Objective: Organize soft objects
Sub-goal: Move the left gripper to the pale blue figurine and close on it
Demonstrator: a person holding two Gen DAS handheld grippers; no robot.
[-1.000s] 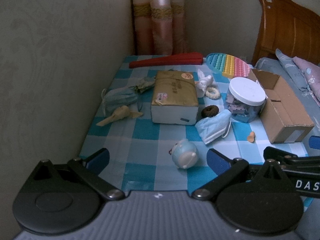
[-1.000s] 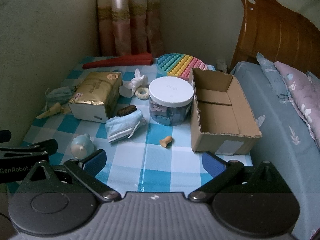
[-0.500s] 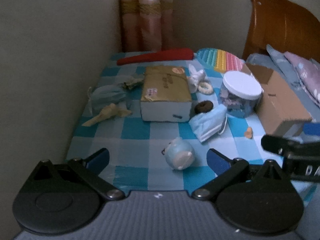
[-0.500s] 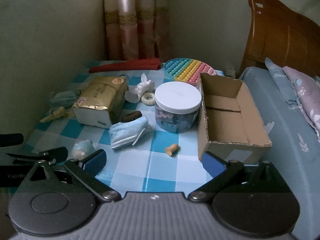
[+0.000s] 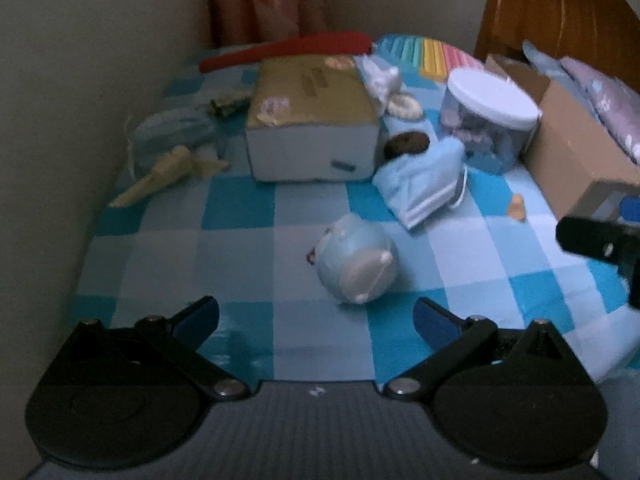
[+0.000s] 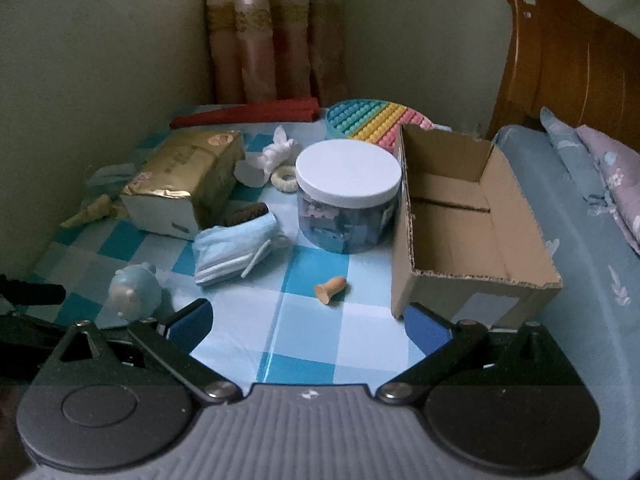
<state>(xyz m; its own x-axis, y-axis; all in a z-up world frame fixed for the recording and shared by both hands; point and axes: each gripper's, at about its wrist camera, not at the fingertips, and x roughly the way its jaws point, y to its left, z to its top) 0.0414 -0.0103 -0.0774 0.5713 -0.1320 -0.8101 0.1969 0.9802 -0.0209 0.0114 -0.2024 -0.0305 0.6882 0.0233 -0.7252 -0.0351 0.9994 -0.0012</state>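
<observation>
1. Checked blue-and-white tabletop (image 6: pixel 304 320) stands beside a bed.
2. Open brown cardboard box (image 6: pixel 472 216) sits at the right.
3. Both left tongs (image 5: pixel 316 320) and right tongs (image 6: pixel 308 320) gape wide, holding nothing.
4. Round pale-blue plush toy (image 5: pixel 354 266) lies near, just beyond the left tongs.

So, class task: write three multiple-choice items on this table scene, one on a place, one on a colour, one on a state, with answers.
1. Where is the jar?
A. inside the box
B. left of the box
C. on the bed

2. What colour is the jar's lid?
A. white
B. red
C. black

3. What is the right claw doing?
A. gripping the mask
B. shut on nothing
C. open, holding nothing

Answers: B, the jar stands on the cloth beside the box's left wall; A, the lid is plain white; C, its fingers are spread with only cloth between.
</observation>
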